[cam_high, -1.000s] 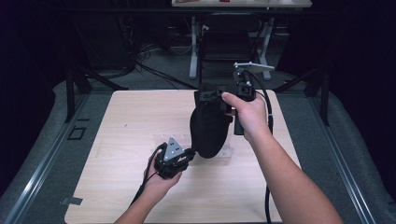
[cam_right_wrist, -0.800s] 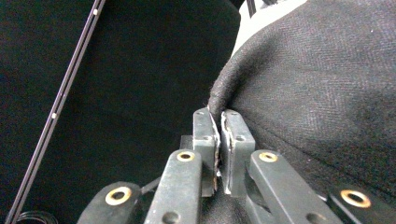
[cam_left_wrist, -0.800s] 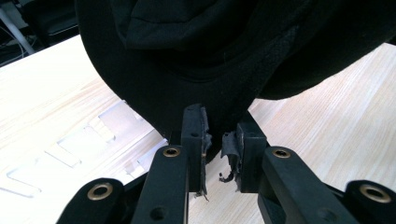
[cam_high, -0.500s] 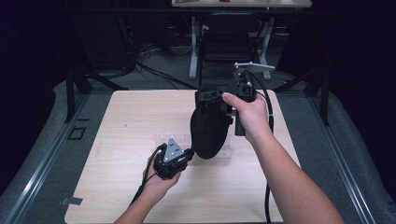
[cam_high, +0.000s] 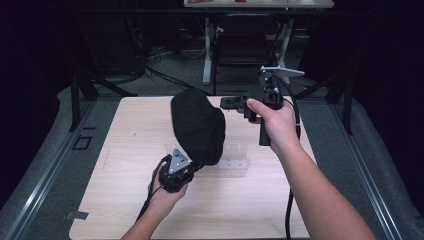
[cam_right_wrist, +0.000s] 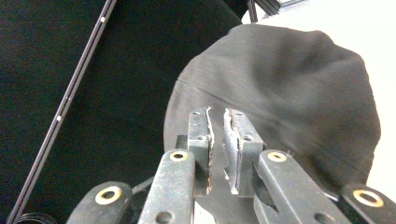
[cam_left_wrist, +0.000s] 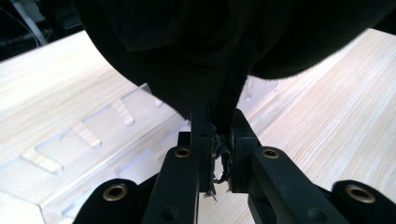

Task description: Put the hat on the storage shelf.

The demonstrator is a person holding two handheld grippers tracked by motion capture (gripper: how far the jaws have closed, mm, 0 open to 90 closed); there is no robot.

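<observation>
A black cloth cap [cam_high: 197,125] stands up over the wooden table [cam_high: 125,130]. My left gripper [cam_high: 191,167] is below it, shut on its lower edge. In the left gripper view the pads [cam_left_wrist: 201,135] pinch a fold of the black cap [cam_left_wrist: 196,56], whose frayed threads hang between them. My right gripper [cam_high: 224,103] is held level just right of the cap's top, apart from it. Its jaws have just been opening. In the right gripper view they [cam_right_wrist: 218,122] stand a little apart with nothing between them, and the cap [cam_right_wrist: 289,84] is beyond them.
A clear plastic slotted rack [cam_high: 235,156] lies flat on the table under and behind the cap, also seen as the rack [cam_left_wrist: 88,140] in the left gripper view. Dark floor, metal rails [cam_high: 45,170] and table legs surround the tabletop.
The right gripper has let go of the cap's top and its jaws have parted. The cap's top has swung left, and it is now held up by the left gripper alone.
</observation>
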